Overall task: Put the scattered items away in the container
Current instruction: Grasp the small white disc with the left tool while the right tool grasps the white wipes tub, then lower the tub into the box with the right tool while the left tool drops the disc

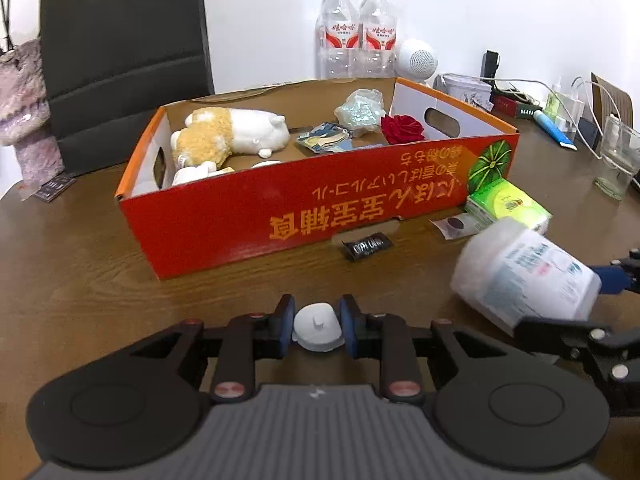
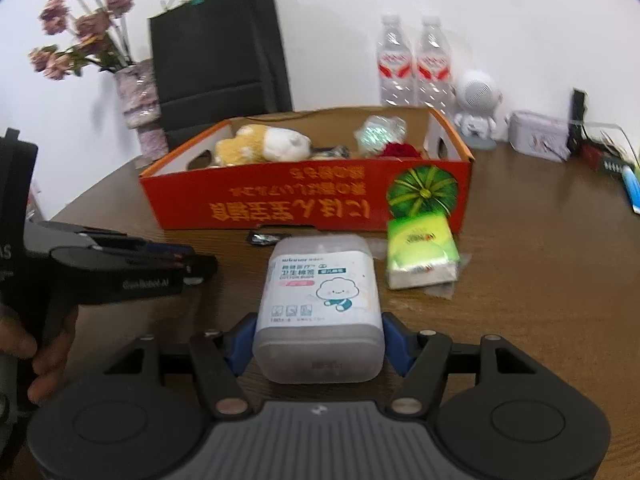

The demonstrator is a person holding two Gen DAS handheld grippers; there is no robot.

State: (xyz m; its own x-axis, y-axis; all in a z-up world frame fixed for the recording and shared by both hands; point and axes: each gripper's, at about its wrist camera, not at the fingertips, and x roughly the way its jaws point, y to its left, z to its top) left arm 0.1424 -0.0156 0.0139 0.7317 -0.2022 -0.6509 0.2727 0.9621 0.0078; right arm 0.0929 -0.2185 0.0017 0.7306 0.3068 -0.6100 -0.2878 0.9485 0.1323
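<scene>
Blue pads of the left gripper [image 1: 317, 326] were pinched close on a small white plastic cap-like piece [image 1: 318, 327], lifted clear of the wooden table [image 1: 120, 280]. Beside it the right gripper [image 2: 319, 346] stood about half open, its pads pressed on the sides of a frosted cotton-swab tub [image 2: 320, 308] with a cloud cartoon on its label, which it held tilted above the tabletop. A hand [image 2: 36, 344] gripped the left tool's handle at the edge of the right view.

Just beyond the tub lay a green tissue pack [image 2: 420, 256] on a clear sachet [image 1: 454, 226], and a small black wrapper [image 1: 366, 245] lay near the front wall of the orange fruit box [image 1: 280, 216]. Inside the box were a yellow-and-white plush toy [image 1: 232, 132], a red rose [image 1: 401, 128], a crinkled iridescent bag [image 1: 360, 110] and a blue packet [image 1: 324, 138]. Behind the box stood two water bottles [image 1: 356, 32], a white robot-shaped speaker [image 2: 478, 104], a black paper bag [image 2: 216, 56] and a vase of dried flowers [image 2: 136, 96].
</scene>
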